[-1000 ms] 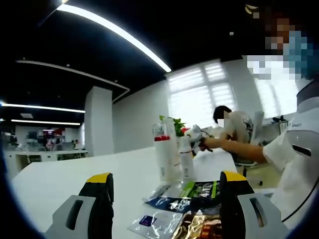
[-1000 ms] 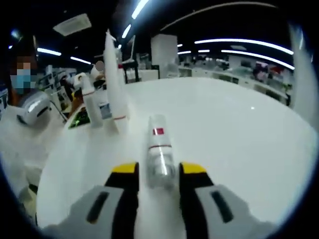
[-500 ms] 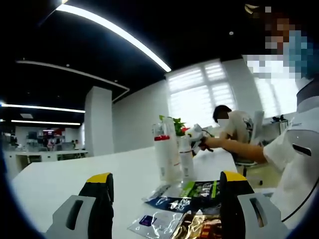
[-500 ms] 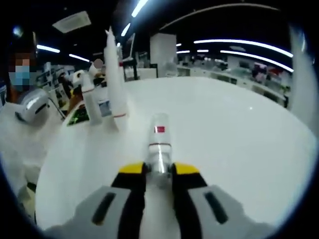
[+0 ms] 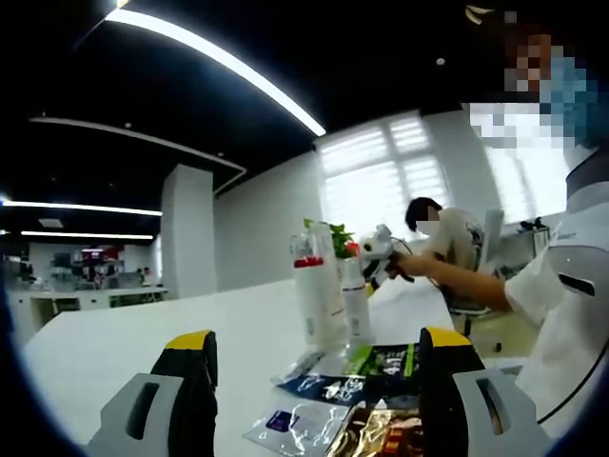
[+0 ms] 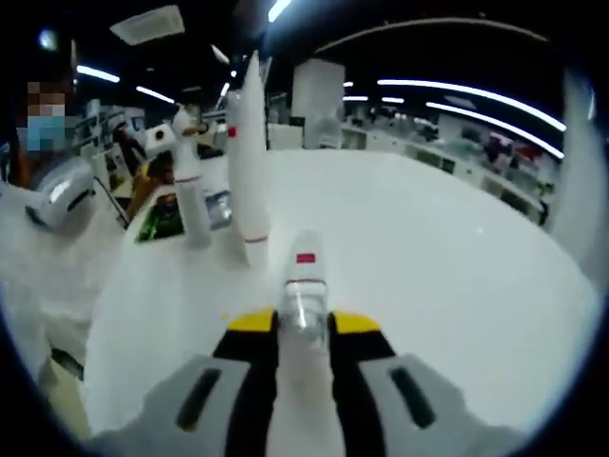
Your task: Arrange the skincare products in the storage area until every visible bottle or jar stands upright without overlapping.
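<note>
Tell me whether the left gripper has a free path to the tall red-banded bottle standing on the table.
Probably yes. The left gripper is open and the tall bottle stands straight ahead; only flat sachets lie on the table between them.

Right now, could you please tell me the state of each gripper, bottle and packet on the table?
Right gripper: shut on the small bottle.
Small bottle: clamped between the jaws, pointing forward, above the table.
Left gripper: open, holding nothing.
Tall bottle: standing upright on the white table.
Pump bottle: upright, beside the tall bottle.
Sachets: lying flat, some overlapping.
</note>
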`<action>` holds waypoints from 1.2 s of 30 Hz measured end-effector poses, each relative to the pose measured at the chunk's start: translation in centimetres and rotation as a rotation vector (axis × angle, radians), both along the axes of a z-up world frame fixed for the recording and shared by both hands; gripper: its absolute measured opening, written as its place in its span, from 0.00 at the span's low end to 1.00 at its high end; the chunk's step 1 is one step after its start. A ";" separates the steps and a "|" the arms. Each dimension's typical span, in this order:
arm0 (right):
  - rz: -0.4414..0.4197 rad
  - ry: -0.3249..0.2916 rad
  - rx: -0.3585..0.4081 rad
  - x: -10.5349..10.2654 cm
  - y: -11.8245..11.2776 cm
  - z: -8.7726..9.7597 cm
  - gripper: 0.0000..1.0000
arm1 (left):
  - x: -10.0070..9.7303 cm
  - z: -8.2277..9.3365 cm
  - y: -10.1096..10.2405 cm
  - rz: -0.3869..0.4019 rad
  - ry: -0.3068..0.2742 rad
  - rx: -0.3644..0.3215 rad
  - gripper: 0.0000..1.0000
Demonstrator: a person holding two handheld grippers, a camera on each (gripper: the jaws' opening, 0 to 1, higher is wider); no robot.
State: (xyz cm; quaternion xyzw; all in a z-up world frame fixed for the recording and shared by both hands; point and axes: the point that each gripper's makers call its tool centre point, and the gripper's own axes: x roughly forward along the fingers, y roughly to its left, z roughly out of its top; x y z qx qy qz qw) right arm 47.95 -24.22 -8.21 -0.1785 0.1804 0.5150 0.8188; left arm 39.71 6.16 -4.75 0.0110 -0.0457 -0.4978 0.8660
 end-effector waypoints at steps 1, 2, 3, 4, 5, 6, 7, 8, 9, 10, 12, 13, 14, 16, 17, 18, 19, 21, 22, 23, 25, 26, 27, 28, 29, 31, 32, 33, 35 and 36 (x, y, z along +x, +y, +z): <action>-0.002 -0.008 0.006 0.0 0.0 0.4 0.20 | 0.0 0.0 0.0 -0.001 0.000 0.000 0.90; -0.005 -0.019 0.012 -0.1 0.0 0.8 0.20 | 0.0 0.0 0.0 0.000 0.000 0.000 0.90; -0.006 -0.028 0.018 -0.1 -0.1 1.2 0.20 | 0.0 0.0 0.0 0.000 -0.001 0.002 0.90; -0.009 -0.034 0.022 -0.1 -0.2 1.4 0.20 | 0.0 0.0 0.0 0.001 -0.001 0.002 0.90; -0.011 -0.037 0.023 -0.1 -0.4 1.6 0.20 | 0.0 0.0 0.0 0.001 -0.002 0.003 0.90; -0.015 -0.041 0.022 -0.1 -0.5 1.7 0.20 | 0.0 0.0 0.0 0.000 -0.002 0.002 0.90; -0.018 -0.050 0.024 -0.2 -0.6 1.8 0.20 | 0.0 0.0 0.0 -0.001 -0.002 0.002 0.90; -0.018 -0.059 0.037 -0.2 -0.6 2.1 0.20 | 0.0 0.0 0.0 -0.001 -0.002 0.003 0.90; -0.023 -0.060 0.058 -0.3 -0.6 2.4 0.20 | 0.0 0.0 0.0 -0.001 -0.003 0.004 0.90; -0.026 -0.068 0.070 -0.4 -0.6 2.7 0.20 | 0.0 -0.1 0.0 0.000 -0.003 0.006 0.90; -0.026 -0.075 0.083 -0.6 -0.6 3.0 0.20 | 0.0 -0.1 0.0 -0.001 -0.002 0.007 0.90; -0.031 -0.074 0.088 -0.7 -0.5 3.2 0.20 | 0.0 -0.1 0.0 -0.001 -0.001 0.007 0.90; -0.061 -0.089 0.094 -0.4 -0.6 3.6 0.20 | 0.0 -0.1 0.0 -0.001 -0.001 0.006 0.90; -0.068 -0.106 0.090 -0.4 -0.8 4.0 0.20 | 0.0 -0.1 0.0 -0.001 -0.001 0.008 0.90; -0.075 -0.112 0.096 -0.4 -0.8 4.3 0.20 | -0.1 -0.1 -0.1 -0.008 0.000 0.006 0.90; -0.079 -0.118 0.107 -0.5 -0.8 4.7 0.20 | -0.3 0.0 -0.2 -0.020 0.007 -0.004 0.90; -0.077 -0.118 0.120 -0.5 -0.8 5.0 0.20 | -0.3 0.1 -0.2 -0.025 0.012 -0.010 0.90; -0.060 -0.104 0.179 -0.8 -0.4 5.8 0.20 | -0.2 0.0 -0.1 -0.019 0.010 -0.006 0.90; -0.058 -0.102 0.191 -0.8 -0.4 5.9 0.20 | -0.1 0.0 -0.1 -0.014 0.006 -0.001 0.90; -0.056 -0.097 0.199 -0.8 -0.4 6.1 0.20 | -0.1 -0.1 -0.1 -0.014 0.005 0.000 0.90; -0.056 -0.097 0.207 -0.7 -0.3 6.2 0.20 | -0.2 -0.1 -0.2 -0.017 0.006 0.000 0.90; -0.057 -0.096 0.206 -0.7 -0.2 6.3 0.20 | -0.2 -0.1 -0.2 -0.016 0.004 0.001 0.90; -0.057 -0.094 0.205 -0.7 -0.2 6.3 0.20 | -0.2 -0.1 -0.1 -0.015 0.003 0.002 0.90; -0.054 -0.095 0.201 -0.7 -0.2 6.3 0.20 | -0.2 -0.1 -0.1 -0.015 0.003 0.003 0.90; -0.051 -0.095 0.205 -0.8 -0.1 6.4 0.20 | -0.2 -0.1 -0.1 -0.016 0.003 0.002 0.90; -0.021 -0.084 0.253 -1.4 0.6 7.1 0.20 | -0.2 -0.1 -0.2 -0.016 0.003 0.002 0.90; -0.012 -0.077 0.270 -1.5 0.7 7.3 0.20 | -0.2 -0.1 -0.2 -0.016 0.002 0.003 0.90; -0.016 -0.071 0.263 -1.3 0.4 7.3 0.20 | -0.2 -0.1 -0.2 -0.016 0.002 0.003 0.90; -0.020 -0.079 0.255 -1.3 0.5 7.3 0.20 | -0.3 -0.1 -0.2 -0.020 0.003 0.001 0.90; -0.019 -0.079 0.253 -1.3 0.6 7.4 0.20 | -0.3 -0.1 -0.2 -0.020 0.003 0.001 0.90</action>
